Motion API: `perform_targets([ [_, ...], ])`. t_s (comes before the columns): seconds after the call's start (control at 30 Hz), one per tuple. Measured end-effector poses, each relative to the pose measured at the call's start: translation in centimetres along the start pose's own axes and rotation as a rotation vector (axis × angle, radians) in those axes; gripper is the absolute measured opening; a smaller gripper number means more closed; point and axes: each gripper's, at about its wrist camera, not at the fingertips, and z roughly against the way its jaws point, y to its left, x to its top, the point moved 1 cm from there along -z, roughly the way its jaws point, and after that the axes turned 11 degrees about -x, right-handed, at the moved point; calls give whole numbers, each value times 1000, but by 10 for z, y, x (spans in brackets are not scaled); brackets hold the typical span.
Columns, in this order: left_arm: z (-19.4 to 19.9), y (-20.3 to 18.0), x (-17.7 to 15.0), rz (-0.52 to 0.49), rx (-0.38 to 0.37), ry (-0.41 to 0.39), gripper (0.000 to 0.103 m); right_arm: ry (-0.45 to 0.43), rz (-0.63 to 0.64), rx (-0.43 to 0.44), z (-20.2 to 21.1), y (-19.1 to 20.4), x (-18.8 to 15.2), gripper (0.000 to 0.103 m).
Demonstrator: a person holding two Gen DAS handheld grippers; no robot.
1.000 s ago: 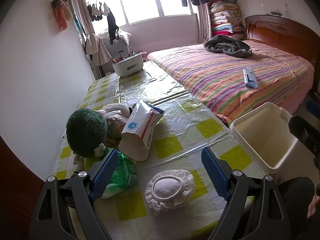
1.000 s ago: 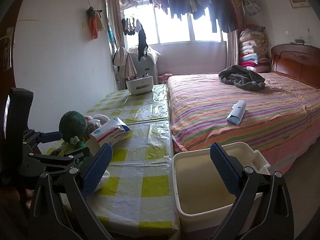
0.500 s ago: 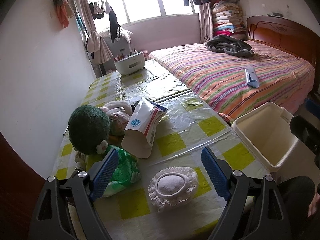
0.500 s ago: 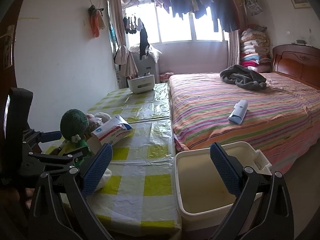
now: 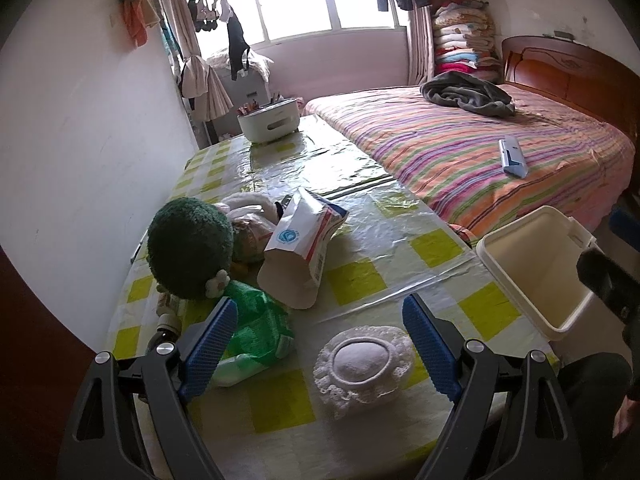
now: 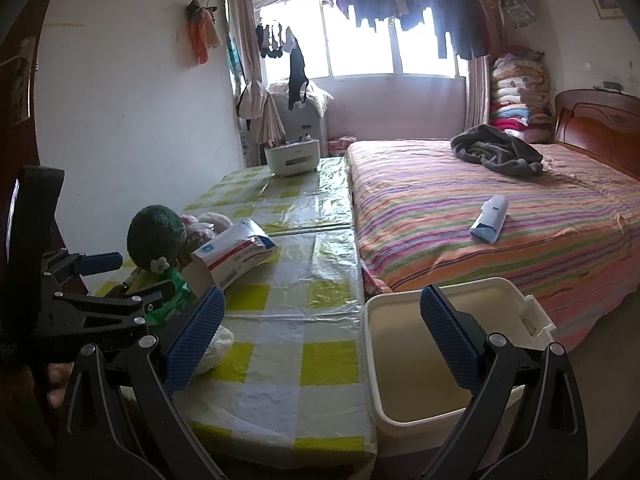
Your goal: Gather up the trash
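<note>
My left gripper (image 5: 316,332) has pulled back slightly; both fingers wide, empty. Lace-edged pad (image 5: 362,364) at 6 o'clock; bin (image 5: 520,280) at 3.

Window (image 6: 360,52): far wall, bright daylight, dark laundry hanging above
Bed (image 6: 500,208): right, striped cover, wooden headboard
Left wall (image 5: 80,120): plain white

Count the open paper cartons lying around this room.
2. One white carton lies on the checked table beside the green plush toy; one blue-and-white carton lies on the striped bed. Others may hide behind the toy.
</note>
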Motion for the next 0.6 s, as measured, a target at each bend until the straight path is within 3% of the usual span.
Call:
perform_targets([
  [0.6,30,64,-17,100,3,-23,82,73,87,132,-12,53,-15,97],
])
